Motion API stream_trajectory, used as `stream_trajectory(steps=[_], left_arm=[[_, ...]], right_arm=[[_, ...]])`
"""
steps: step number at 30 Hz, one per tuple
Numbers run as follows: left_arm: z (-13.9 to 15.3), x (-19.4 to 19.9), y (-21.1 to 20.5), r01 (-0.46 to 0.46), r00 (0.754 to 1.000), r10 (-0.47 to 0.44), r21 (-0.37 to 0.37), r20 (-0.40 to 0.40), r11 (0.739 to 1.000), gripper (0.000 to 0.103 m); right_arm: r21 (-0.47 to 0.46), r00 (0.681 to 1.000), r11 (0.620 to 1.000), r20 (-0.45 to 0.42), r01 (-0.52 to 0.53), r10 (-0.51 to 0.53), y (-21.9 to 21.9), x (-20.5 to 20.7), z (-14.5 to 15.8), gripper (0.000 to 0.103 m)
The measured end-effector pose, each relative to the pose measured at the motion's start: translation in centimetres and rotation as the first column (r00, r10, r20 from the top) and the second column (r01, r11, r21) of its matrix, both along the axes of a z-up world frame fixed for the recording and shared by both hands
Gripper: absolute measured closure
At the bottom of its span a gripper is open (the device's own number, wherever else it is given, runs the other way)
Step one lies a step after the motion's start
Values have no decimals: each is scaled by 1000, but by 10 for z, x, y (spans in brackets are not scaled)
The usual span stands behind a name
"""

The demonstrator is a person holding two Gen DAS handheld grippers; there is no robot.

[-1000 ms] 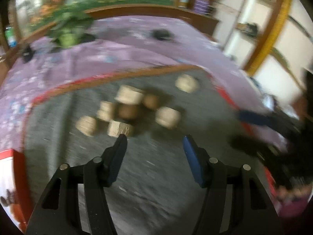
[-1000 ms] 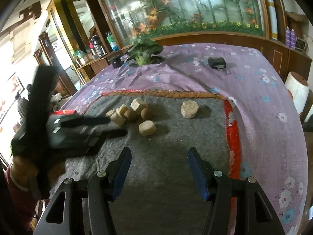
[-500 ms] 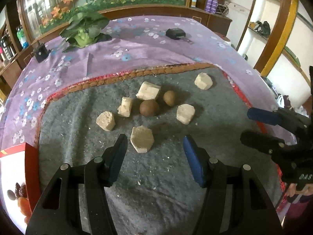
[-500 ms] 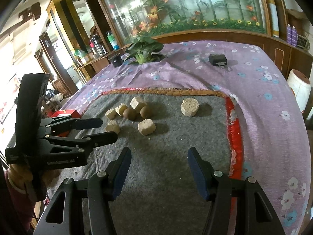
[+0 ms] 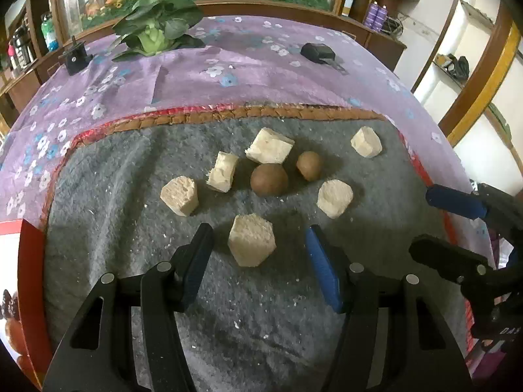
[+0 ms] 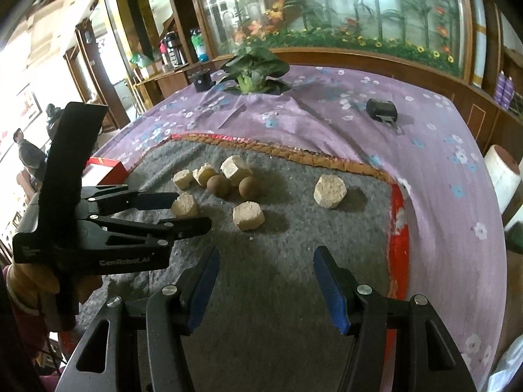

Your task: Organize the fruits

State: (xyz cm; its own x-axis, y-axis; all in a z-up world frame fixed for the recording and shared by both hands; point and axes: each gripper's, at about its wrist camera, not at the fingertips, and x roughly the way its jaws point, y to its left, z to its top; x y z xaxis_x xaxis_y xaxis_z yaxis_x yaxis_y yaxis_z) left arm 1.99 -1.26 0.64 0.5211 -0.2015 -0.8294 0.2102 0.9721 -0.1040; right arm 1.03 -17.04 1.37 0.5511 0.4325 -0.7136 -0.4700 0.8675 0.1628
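Several pale cut chunks and two brown round fruits [image 5: 269, 179] [image 5: 309, 165] lie on a grey felt mat [image 5: 130, 176]. My left gripper [image 5: 258, 228] is open just above the mat. The nearest six-sided chunk [image 5: 251, 244] sits between its fingertips, and neither blue pad touches it. The right wrist view shows the left gripper [image 6: 189, 210] low over that same chunk [image 6: 184, 205], beside the brown fruits [image 6: 218, 185]. My right gripper [image 6: 266, 251] is open over bare mat with nothing in it, short of another chunk [image 6: 248, 216]. It also shows at the mat's right edge [image 5: 421, 219].
A purple flowered cloth [image 5: 202, 75] covers the table under the mat. A red box [image 5: 31, 261] stands at the mat's left edge. A leafy green plant [image 5: 153, 29] and two small black objects [image 5: 317, 53] [image 5: 75, 58] sit at the far side. One chunk [image 6: 329, 191] lies apart to the right.
My left gripper has come down and forward, so the six-sided chunk now lies between its fingertips. The blur of the earliest frame is gone. The right gripper shifted slightly sideways, still open.
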Motion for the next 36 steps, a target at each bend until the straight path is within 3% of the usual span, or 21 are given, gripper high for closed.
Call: stream_trajectory(steps=[1,2,3,5,8,16,17,18,19,22,36], left_arm=[[0,0,-1,2,1000,-2,4,1,1000,44],[-1,0,-1,1,1000,-1,12,4,1000,52],[-1,-1,-2,-8,1000,7,33,15,999,68],[-1,-1,1,-17,999,15,62,31,998,77],[0,-2,11,-30,999,30,6,13,1000,78],[8,-14,26,-65,998,65,-19,25,998,77],[9,-16,27,-68,997,69,-21,24,997,77],[9,-17,27,-71,997,72,-22,24,997,77],[10,-19,28,-76,997,77,-24,25,997,77],[12,-24,34,-96,995,97,-29,26,995,77],[34,-55,53,-144,987,145,-26,73,989,77]], right_arm=[[1,1000,1000,-2,-4,4,1,1,0,45],[2,1000,1000,-4,-9,9,2,2,0,45],[-1,1000,1000,-5,-11,11,4,3,0,45],[-19,1000,1000,-2,-15,15,8,6,-1,45],[-32,999,999,-9,-36,36,17,13,-5,45],[-77,995,992,-9,-95,95,49,41,-19,45],[-88,995,992,-18,-96,94,52,45,-23,48],[-104,995,989,-36,-100,97,54,48,-28,62],[-117,996,989,-11,-91,90,54,47,-28,69],[-104,996,991,-19,-83,82,49,43,-27,75],[-28,996,996,25,-82,83,53,-11,-2,76]])
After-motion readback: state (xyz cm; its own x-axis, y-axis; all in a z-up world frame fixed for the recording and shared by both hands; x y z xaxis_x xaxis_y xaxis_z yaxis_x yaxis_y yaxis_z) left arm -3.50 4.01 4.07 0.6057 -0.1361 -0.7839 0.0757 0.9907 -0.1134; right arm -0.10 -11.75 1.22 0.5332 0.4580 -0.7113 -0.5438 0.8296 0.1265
